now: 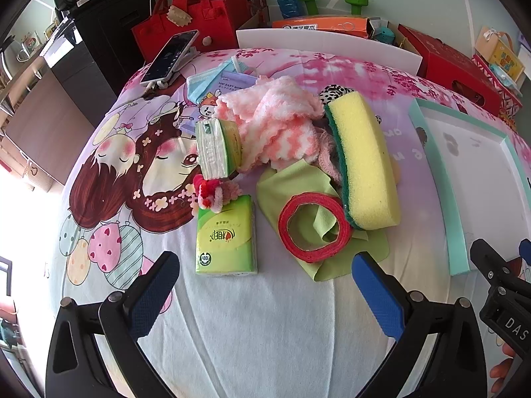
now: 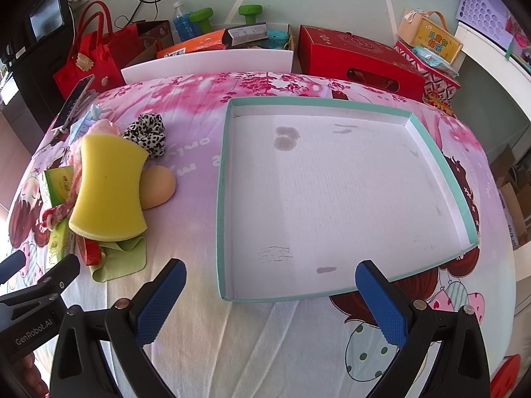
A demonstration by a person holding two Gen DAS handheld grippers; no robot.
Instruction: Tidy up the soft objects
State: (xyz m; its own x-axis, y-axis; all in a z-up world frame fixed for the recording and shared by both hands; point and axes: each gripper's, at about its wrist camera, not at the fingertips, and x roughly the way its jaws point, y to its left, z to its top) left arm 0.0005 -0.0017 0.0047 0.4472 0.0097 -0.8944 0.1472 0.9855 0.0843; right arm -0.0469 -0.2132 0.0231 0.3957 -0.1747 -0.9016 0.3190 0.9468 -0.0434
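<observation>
A pile of soft things lies on the cartoon-print cloth: a yellow sponge [image 1: 363, 162] [image 2: 109, 189], a pink-white fluffy towel [image 1: 275, 126], a red ribbon ring [image 1: 313, 229] on a green cloth [image 1: 298, 192], two green tissue packs [image 1: 227, 235] [image 1: 217, 149], a leopard scrunchie [image 2: 147, 132] and a beige puff [image 2: 157, 187]. My left gripper [image 1: 265, 295] is open and empty, just short of the pile. My right gripper [image 2: 270, 301] is open and empty at the near edge of the shallow teal-rimmed box [image 2: 223, 199], which holds nothing.
A phone [image 1: 169, 56] and a blue face mask [image 1: 207, 83] lie at the far left of the cloth. Behind stand a red felt bag [image 1: 195, 16], a white bin [image 2: 205, 61], a red gift box [image 2: 358, 59], green dumbbells and a bottle.
</observation>
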